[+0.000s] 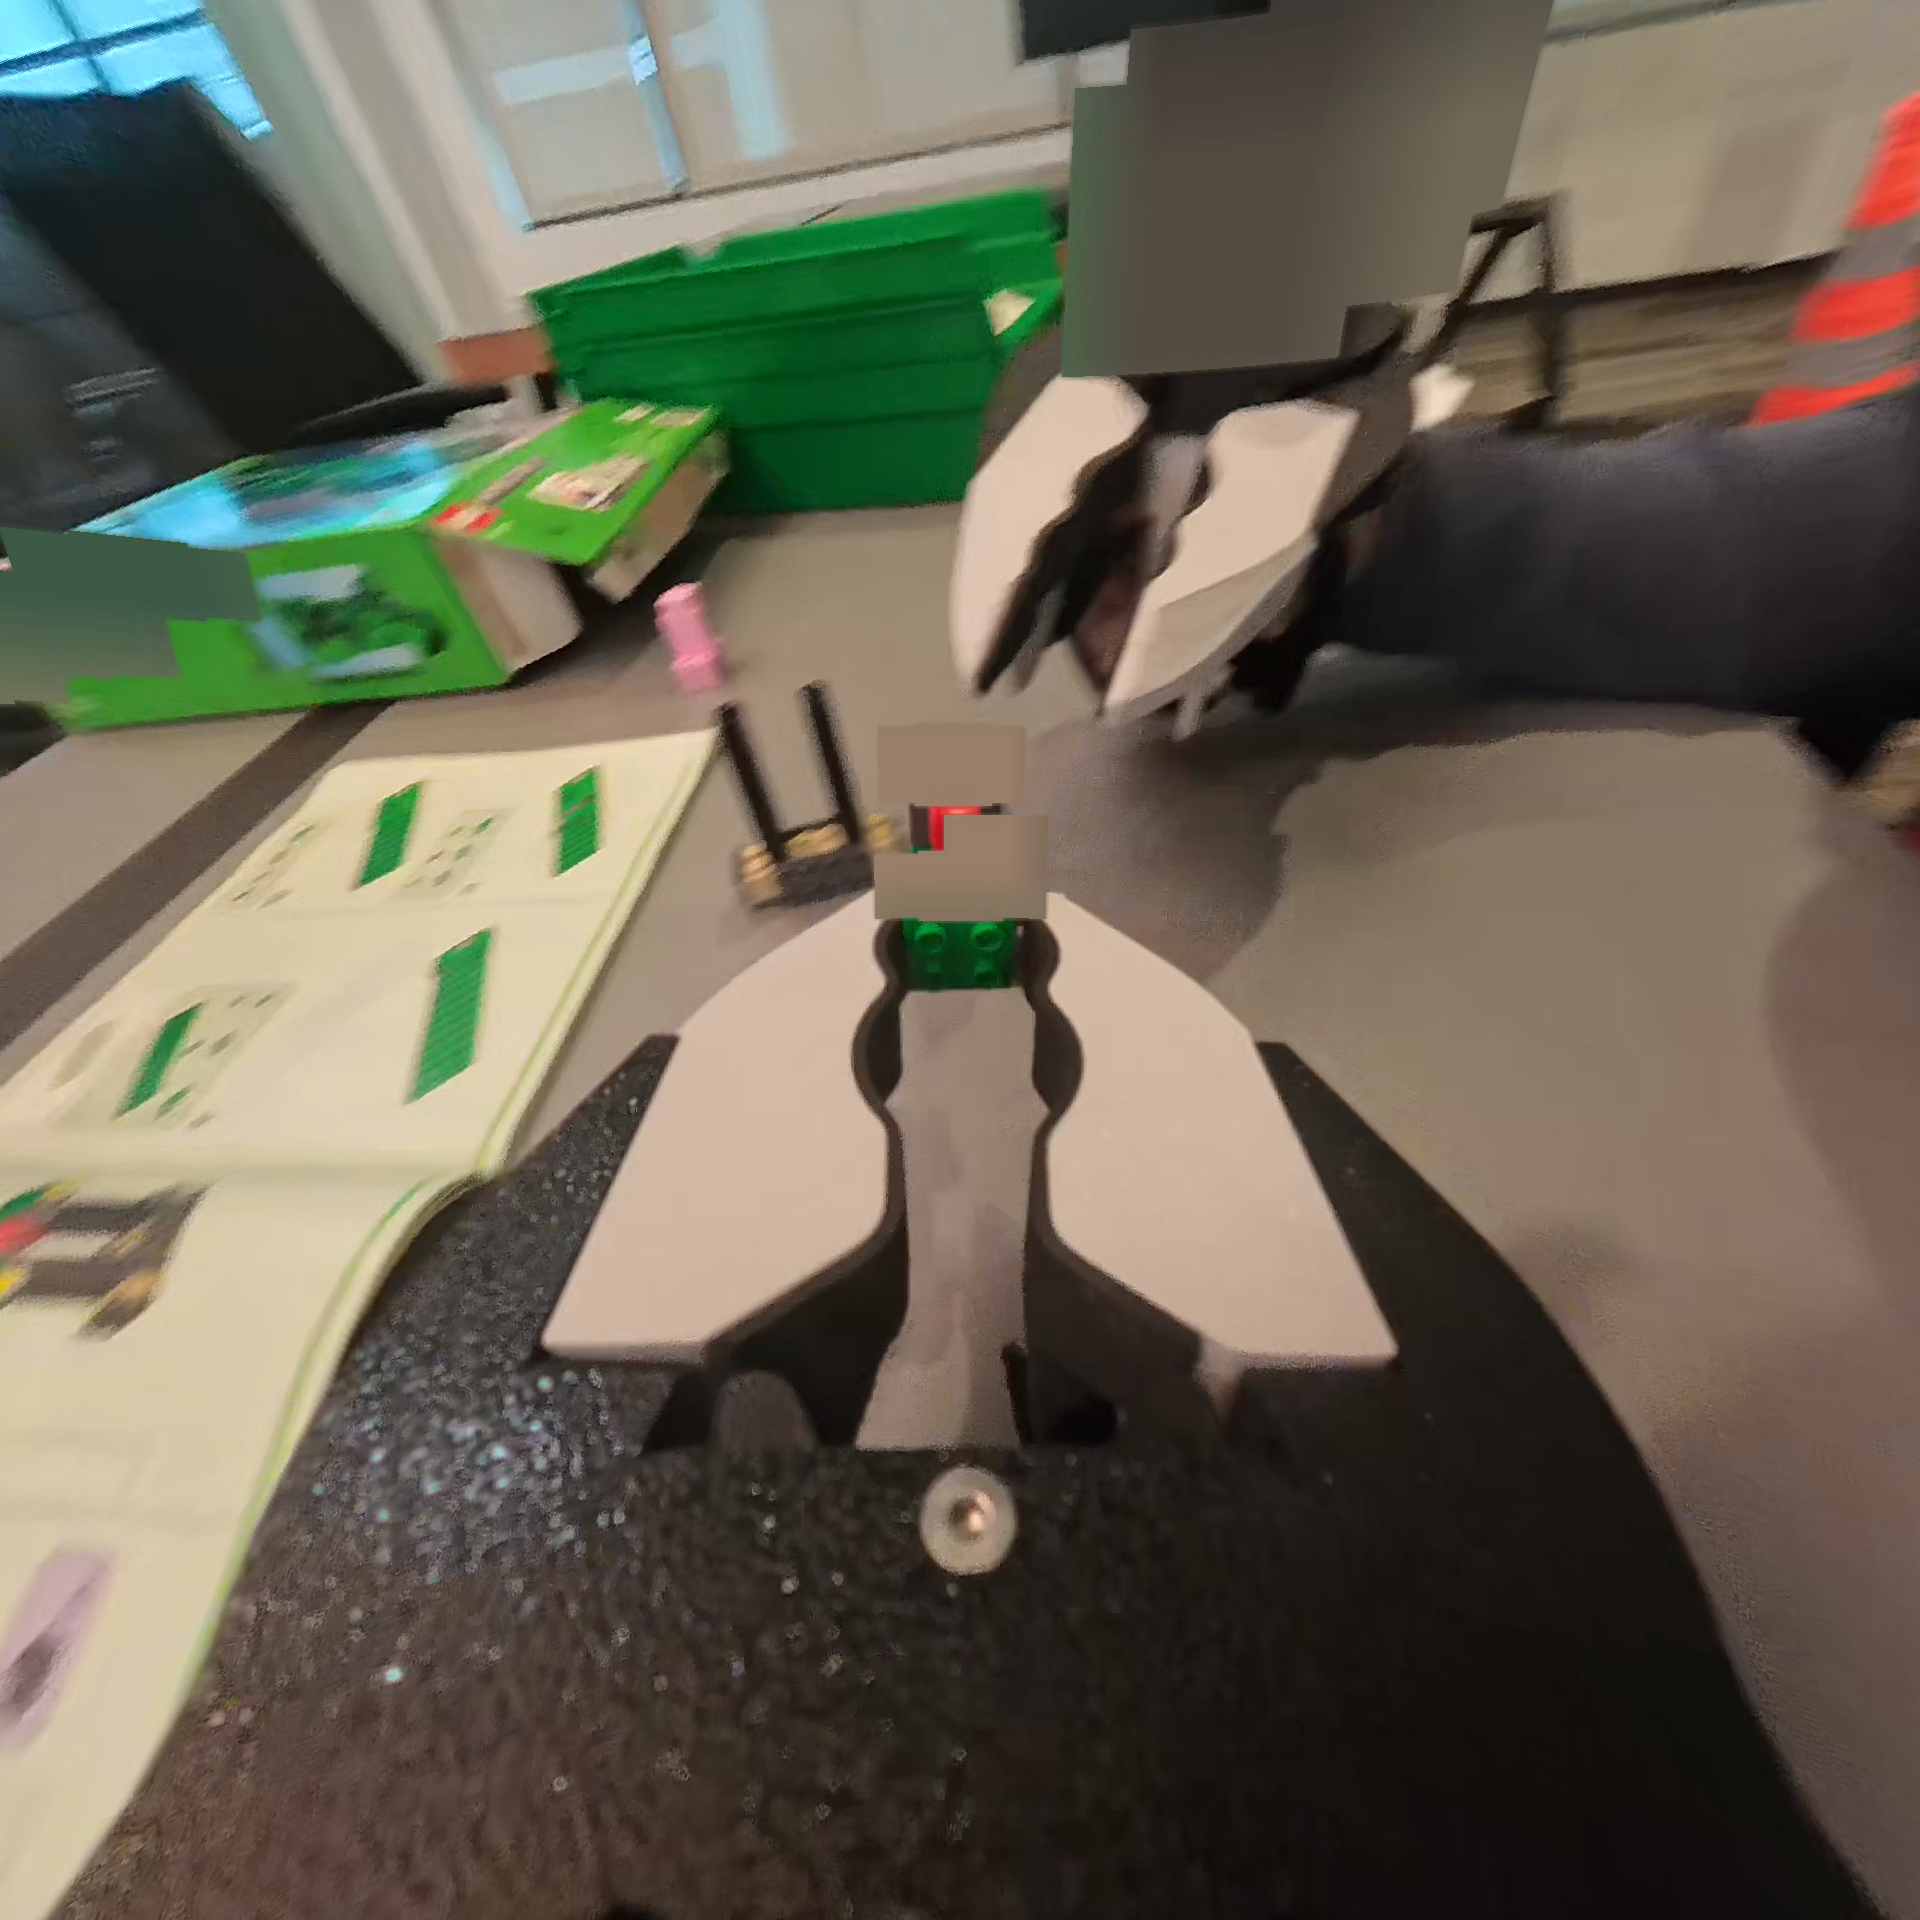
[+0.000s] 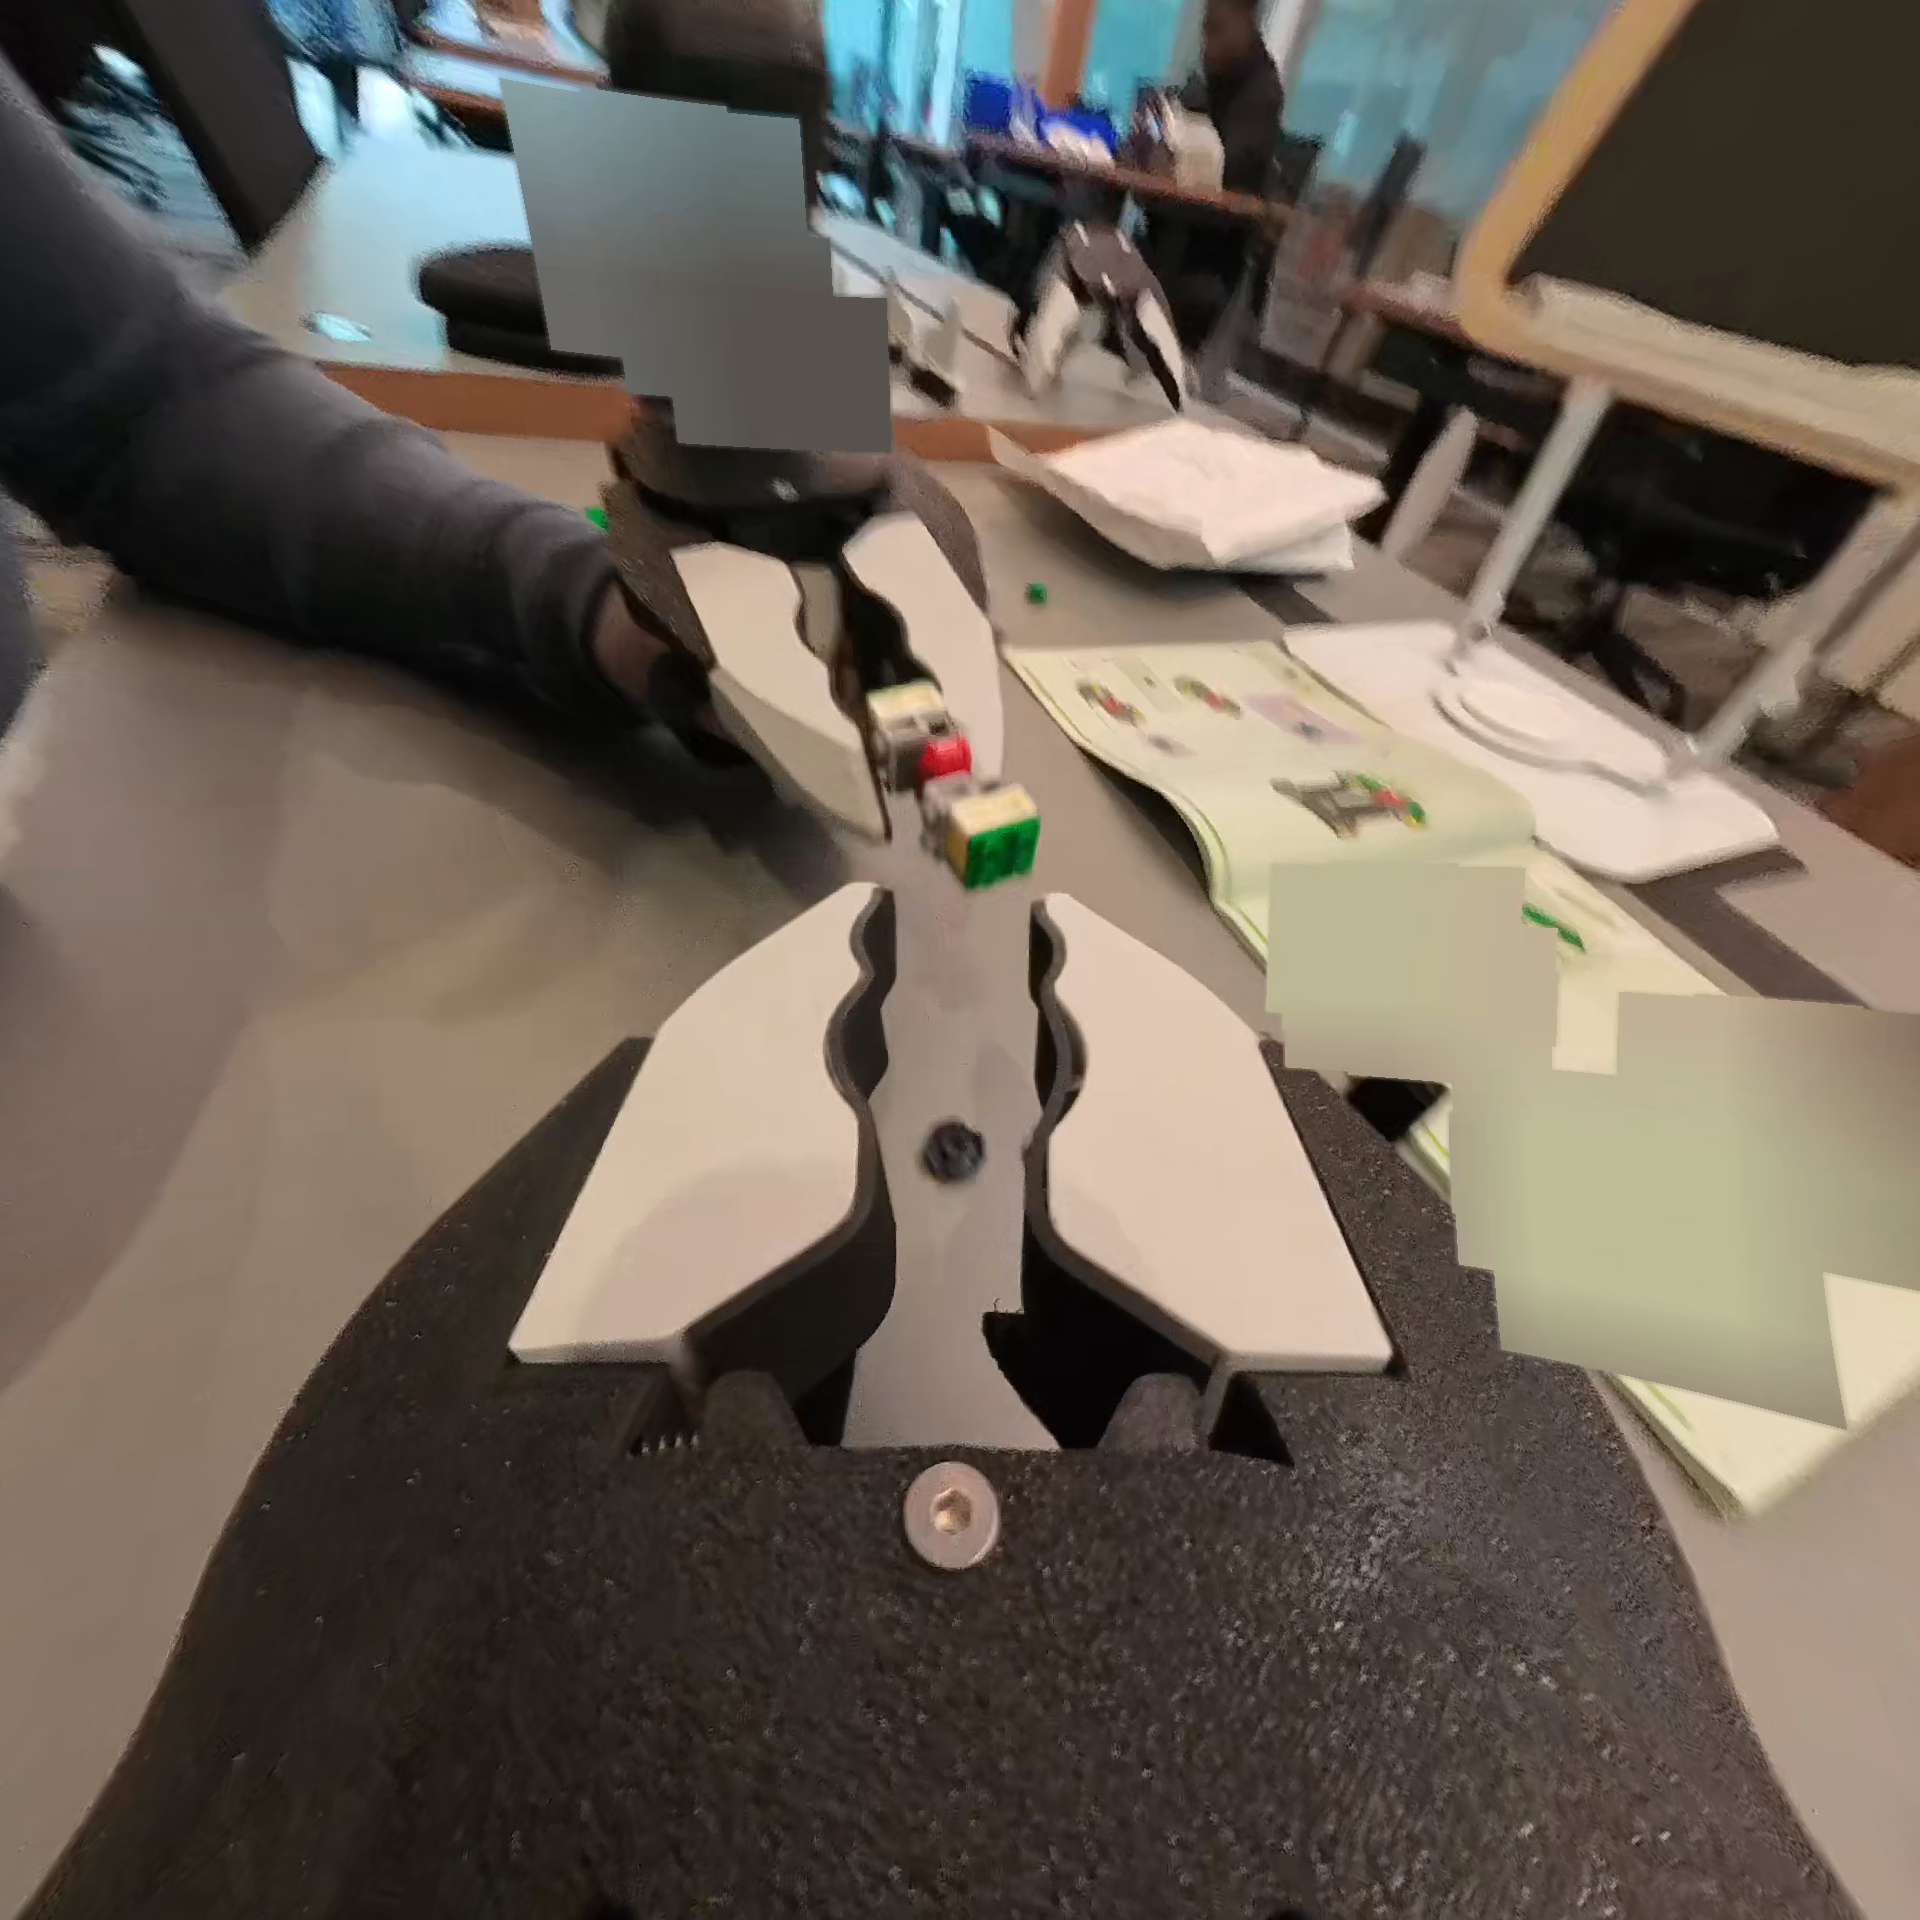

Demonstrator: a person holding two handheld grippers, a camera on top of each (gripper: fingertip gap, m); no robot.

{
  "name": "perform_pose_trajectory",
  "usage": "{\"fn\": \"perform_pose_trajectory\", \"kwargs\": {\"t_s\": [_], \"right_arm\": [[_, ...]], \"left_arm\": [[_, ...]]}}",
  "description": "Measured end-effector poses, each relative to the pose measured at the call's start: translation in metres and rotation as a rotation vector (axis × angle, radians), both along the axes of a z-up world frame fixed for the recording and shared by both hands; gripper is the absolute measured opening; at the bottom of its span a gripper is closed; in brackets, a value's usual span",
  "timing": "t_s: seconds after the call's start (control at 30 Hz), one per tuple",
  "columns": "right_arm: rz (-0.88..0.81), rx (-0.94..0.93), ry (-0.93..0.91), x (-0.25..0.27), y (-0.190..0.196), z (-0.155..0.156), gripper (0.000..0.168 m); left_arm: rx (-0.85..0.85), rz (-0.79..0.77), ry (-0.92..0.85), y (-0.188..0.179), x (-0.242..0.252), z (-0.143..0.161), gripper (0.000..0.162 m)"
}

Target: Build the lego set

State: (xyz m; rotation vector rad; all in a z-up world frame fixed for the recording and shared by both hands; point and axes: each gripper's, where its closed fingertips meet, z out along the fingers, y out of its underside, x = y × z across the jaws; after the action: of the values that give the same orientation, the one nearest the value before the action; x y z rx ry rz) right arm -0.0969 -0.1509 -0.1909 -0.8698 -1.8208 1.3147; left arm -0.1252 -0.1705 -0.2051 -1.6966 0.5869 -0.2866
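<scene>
Grey tabletop (image 1: 1455, 935) lay underneath. Left gripper (image 1: 961, 961) pinched the small lego assembly (image 2: 951, 774) at twelve o'clock; right gripper (image 2: 961, 904), spread, held nothing. A shallow pinch risked dropping it.

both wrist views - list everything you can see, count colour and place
lego assembly: 1, green, red and grey, held in the left claw
instruction booklet: 1, pale with green pictures, open on the table
lego box: 1, green, far left of table
pink piece: 1, pink, beside the box
black part: 1, two upright posts, near the booklet
green crates: stacked, behind the table
small black piece: 1, on the table under the right claw
sleeve: dark, left arm
</scene>
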Motion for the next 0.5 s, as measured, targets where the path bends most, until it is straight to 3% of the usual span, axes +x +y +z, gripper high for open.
{"fn": "perform_pose_trajectory", "kwargs": {"t_s": [0.1,0.23,0.4,0.5], "right_arm": [[-0.063,0.038,-0.175,0.003,0.017,-0.026,0.024],[-0.075,0.055,-0.405,0.004,0.013,-0.059,0.019],[-0.142,0.170,-0.471,0.003,0.017,-0.073,0.015],[-0.232,0.125,-0.483,-0.002,0.029,-0.071,0.015]], "left_arm": [[-0.030,0.138,0.054,0.005,-0.026,-0.007,0.020],[-0.040,0.192,0.092,0.007,-0.034,-0.011,0.020],[-0.035,0.196,0.163,0.008,-0.033,-0.016,0.020],[-0.029,0.204,0.161,0.008,-0.034,-0.015,0.020]]}}
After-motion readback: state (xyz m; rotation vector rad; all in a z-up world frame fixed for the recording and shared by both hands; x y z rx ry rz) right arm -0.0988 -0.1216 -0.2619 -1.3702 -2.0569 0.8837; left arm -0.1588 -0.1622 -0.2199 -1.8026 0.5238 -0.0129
